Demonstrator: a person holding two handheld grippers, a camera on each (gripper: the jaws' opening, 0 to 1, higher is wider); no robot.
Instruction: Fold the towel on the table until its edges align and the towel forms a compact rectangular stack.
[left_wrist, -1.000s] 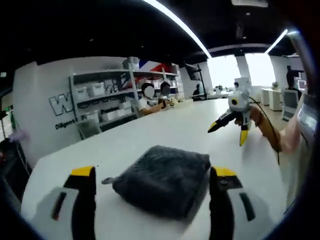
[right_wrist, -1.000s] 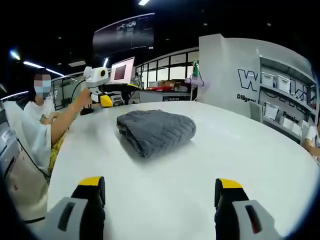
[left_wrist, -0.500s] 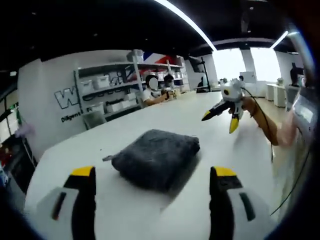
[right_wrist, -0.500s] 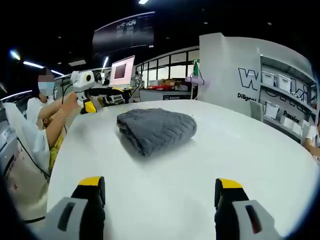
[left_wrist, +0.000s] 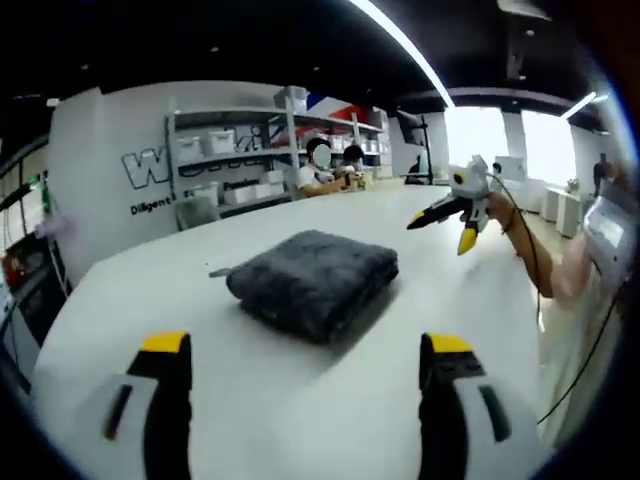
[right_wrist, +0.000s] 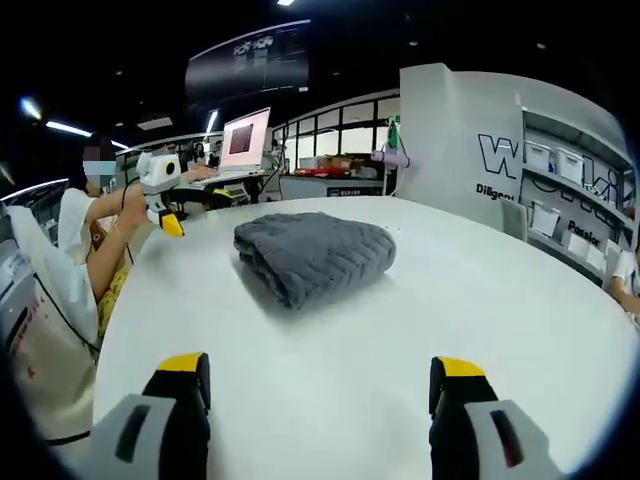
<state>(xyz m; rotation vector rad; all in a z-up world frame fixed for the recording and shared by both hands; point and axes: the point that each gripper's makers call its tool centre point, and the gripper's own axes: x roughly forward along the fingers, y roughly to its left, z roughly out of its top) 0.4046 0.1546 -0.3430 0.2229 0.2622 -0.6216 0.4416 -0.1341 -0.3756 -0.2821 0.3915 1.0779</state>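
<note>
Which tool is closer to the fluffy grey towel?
Hard to call; perhaps the right tool, and only slightly. Both tools are open and drawn back above the white table, well apart from the folded grey towel. The left tool looks similarly far.

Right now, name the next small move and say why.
Probably none beyond holding both claws back: the towel already lies as a compact folded stack on the table, and the left claw and right claw are open, clear of it.

Left gripper (left_wrist: 300, 400) grey w/ black jaws, yellow tips, right gripper (right_wrist: 320, 420) same
</note>
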